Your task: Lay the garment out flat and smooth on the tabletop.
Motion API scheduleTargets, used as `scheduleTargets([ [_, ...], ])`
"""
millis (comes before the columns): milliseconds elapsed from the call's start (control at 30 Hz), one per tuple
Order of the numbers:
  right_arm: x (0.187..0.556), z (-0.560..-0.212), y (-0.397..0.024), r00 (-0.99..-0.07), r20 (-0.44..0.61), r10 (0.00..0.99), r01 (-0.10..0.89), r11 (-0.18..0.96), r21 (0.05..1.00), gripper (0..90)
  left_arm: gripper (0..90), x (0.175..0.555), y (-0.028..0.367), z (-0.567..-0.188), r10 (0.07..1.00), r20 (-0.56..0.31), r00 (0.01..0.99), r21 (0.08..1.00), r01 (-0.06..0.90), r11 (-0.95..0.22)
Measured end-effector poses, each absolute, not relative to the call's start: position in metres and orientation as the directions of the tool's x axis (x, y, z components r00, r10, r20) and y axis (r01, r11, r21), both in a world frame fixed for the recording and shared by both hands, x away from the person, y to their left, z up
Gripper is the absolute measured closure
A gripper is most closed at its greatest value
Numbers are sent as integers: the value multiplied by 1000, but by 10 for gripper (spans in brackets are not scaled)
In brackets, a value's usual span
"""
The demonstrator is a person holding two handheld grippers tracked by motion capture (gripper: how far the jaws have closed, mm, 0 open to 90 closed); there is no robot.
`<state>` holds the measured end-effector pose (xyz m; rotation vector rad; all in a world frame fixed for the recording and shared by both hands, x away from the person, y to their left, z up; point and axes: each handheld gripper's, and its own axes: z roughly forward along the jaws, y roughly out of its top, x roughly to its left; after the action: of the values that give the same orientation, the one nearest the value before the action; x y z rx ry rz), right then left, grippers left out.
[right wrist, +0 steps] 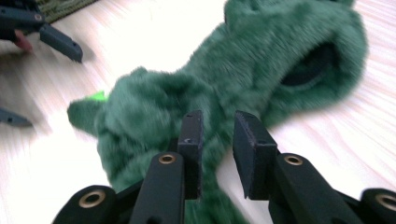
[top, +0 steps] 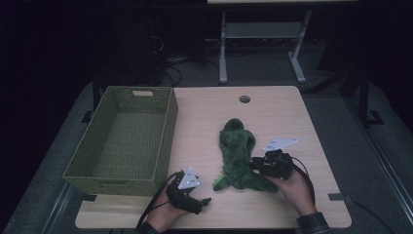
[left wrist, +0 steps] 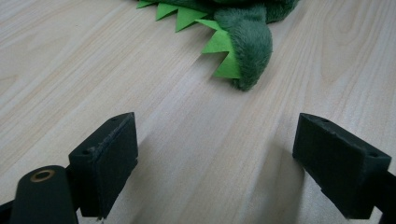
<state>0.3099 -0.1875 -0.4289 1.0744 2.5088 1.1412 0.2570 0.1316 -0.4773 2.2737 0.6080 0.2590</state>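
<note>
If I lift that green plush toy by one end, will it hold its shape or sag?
The green plush toy will probably sag: it lies limp and flattened on the table. It looks light for its size, being thick fur over a hollow opening. The fur should grip well, though a shallow pinch may catch only pile.

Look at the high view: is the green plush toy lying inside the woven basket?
No, the green plush toy lies on the table, right of the woven basket.
</note>
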Motion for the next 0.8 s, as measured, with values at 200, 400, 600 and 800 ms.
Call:
scheduleTargets([
  [200, 296, -431, -213, -703, 126, 700, 549, 422, 721, 685, 133, 257, 132, -477, 500, -3, 866, 719, 350, -600],
  [400, 279, -434, -235, -685, 127, 717, 557, 404, 726, 660, 133, 257, 132, -477, 500, -3, 866, 719, 350, -600],
  [600, 261, -438, -252, -675, 124, 727, 567, 403, 718, 623, 133, 257, 131, -477, 501, -4, 866, 720, 350, -600],
  [800, 247, -447, -261, -674, 125, 728, 580, 417, 699, 593, 133, 257, 131, -477, 501, -3, 866, 720, 350, -600],
])
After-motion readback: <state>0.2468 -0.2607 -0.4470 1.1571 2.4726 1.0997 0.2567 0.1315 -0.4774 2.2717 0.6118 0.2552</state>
